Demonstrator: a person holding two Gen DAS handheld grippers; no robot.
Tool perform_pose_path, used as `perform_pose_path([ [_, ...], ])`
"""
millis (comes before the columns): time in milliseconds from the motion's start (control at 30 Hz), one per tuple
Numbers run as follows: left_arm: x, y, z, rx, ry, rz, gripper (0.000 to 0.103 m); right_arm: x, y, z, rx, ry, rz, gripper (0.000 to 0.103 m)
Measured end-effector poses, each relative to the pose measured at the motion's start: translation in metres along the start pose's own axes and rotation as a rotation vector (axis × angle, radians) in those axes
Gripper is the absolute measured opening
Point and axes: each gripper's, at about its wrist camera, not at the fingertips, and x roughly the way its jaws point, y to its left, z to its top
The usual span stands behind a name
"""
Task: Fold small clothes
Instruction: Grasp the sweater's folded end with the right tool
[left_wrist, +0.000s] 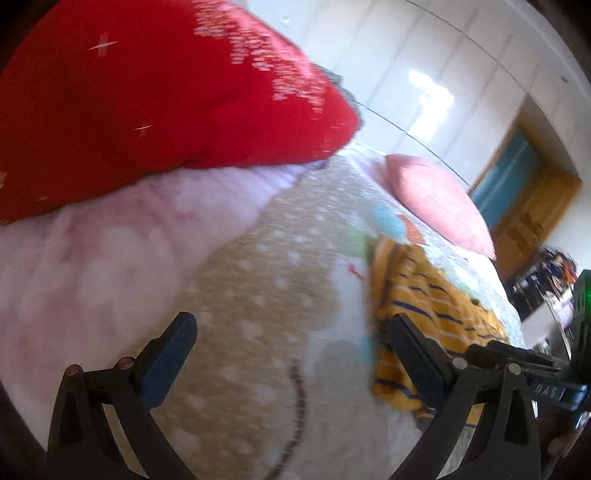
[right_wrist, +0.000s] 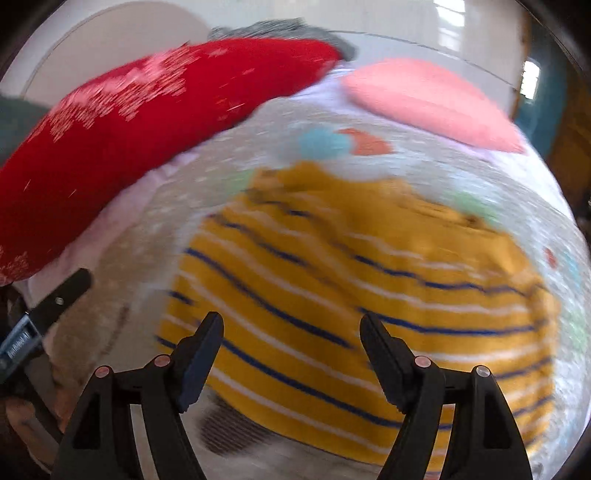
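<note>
A mustard-yellow small garment (right_wrist: 351, 258) with blue and white stripes lies flat on the patterned bedspread (right_wrist: 424, 166). In the right wrist view my right gripper (right_wrist: 291, 321) hovers over its near edge, open, with nothing between the fingers. In the left wrist view the same garment (left_wrist: 424, 291) lies to the right of my left gripper (left_wrist: 291, 328), which stands open over bare bedspread (left_wrist: 258, 277) with nothing in it. One of the left gripper's fingers (right_wrist: 59, 299) shows at the left edge of the right wrist view. Both views are blurred.
A big red cushion (left_wrist: 147, 92) with white specks lies at the back left on a pale pink quilt (left_wrist: 92, 258). A pink pillow (left_wrist: 439, 203) rests behind the garment. White wall panels (left_wrist: 424, 55) and a wooden door (left_wrist: 532, 206) stand beyond the bed.
</note>
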Motion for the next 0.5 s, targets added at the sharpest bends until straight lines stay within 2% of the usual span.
perform_pose_path([
  [67,-0.003,0.012,0.001,-0.031,-0.005,0.010,0.103,0.018,0.028,0.009,-0.048,0.015,0.013,0.081],
  [167,0.000,0.024,0.004,-0.060,-0.001,0.026,0.103,0.043,0.059,0.016,-0.107,0.052,-0.021,0.081],
  [500,0.005,0.034,0.004,-0.088,0.009,0.046,0.103,0.099,0.078,0.023,-0.189,0.105,-0.320,0.083],
])
